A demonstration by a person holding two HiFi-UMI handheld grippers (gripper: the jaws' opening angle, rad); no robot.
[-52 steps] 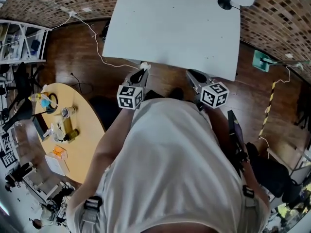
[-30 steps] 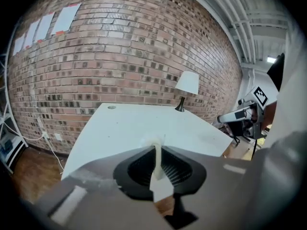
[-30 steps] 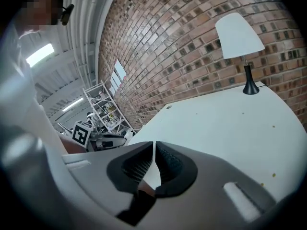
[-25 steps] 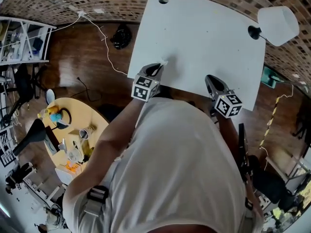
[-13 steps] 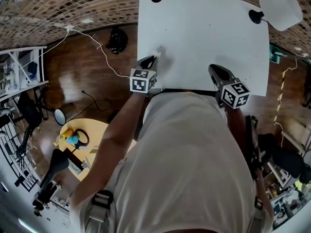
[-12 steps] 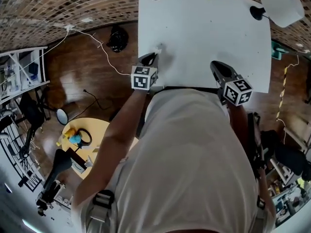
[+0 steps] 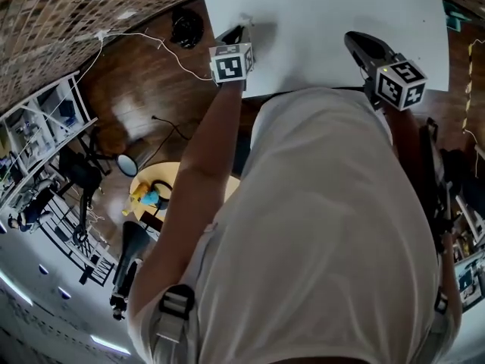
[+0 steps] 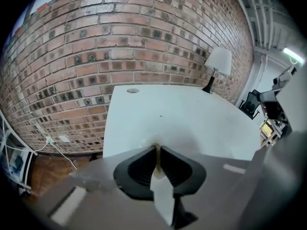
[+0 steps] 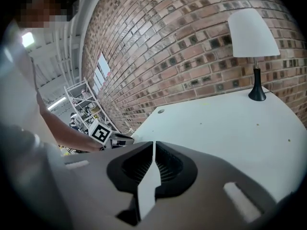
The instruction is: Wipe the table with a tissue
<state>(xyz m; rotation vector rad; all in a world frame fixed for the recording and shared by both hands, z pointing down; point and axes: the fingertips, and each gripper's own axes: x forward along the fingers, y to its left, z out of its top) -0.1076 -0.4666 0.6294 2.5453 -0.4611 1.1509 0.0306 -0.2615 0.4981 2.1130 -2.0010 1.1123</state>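
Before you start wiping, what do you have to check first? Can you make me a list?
1. Tissue pinched in the left gripper: ok, the jaws are shut on it.
2. Tissue pressed on the table: cannot tell; it sits at the near left edge.
3. Wiping path ahead: ok, the white top in front of the left gripper shows nothing lying on it.
4. Lamp out of the way: ok, it stands at the far right corner.
5. Right gripper out of the way: ok, it is shut on nothing and off to the right.
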